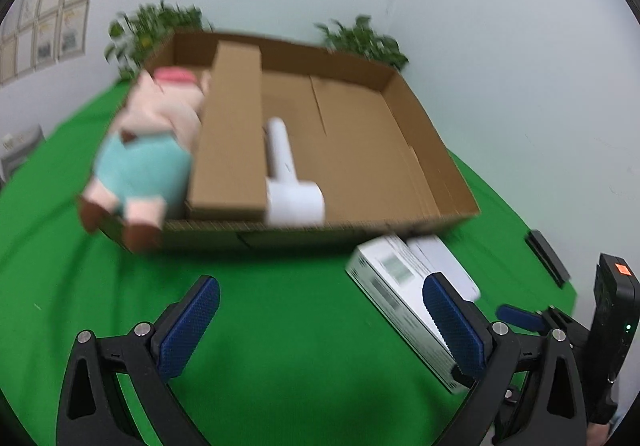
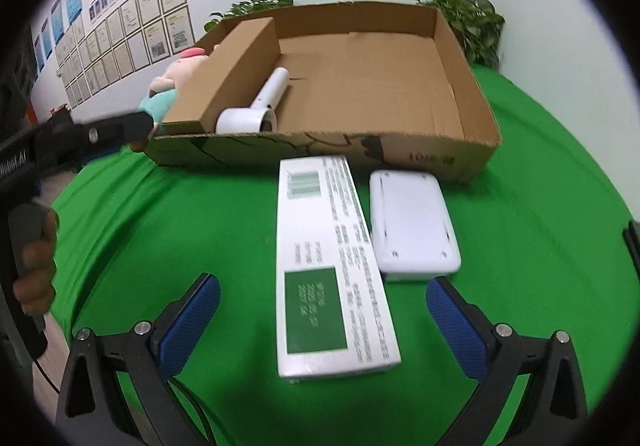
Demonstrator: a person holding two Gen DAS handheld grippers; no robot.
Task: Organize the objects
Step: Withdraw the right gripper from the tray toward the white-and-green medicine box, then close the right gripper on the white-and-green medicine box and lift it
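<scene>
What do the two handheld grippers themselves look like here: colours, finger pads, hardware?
Both the left gripper and right gripper are black frames with silver bolts and blue, textured finger pads. The right wrist view shows white lettering on the left gripper's body, a black cable, and a bare hand.

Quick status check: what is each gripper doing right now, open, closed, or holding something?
Left gripper: open, holding nothing, above the green cloth.
Right gripper: open, holding nothing; the long white box lies between its fingers, ungripped.

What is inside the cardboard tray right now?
Inside the cardboard tray: a plush pig at the left end, a long brown box, and a white handheld device. Anything beneath them is hidden.
</scene>
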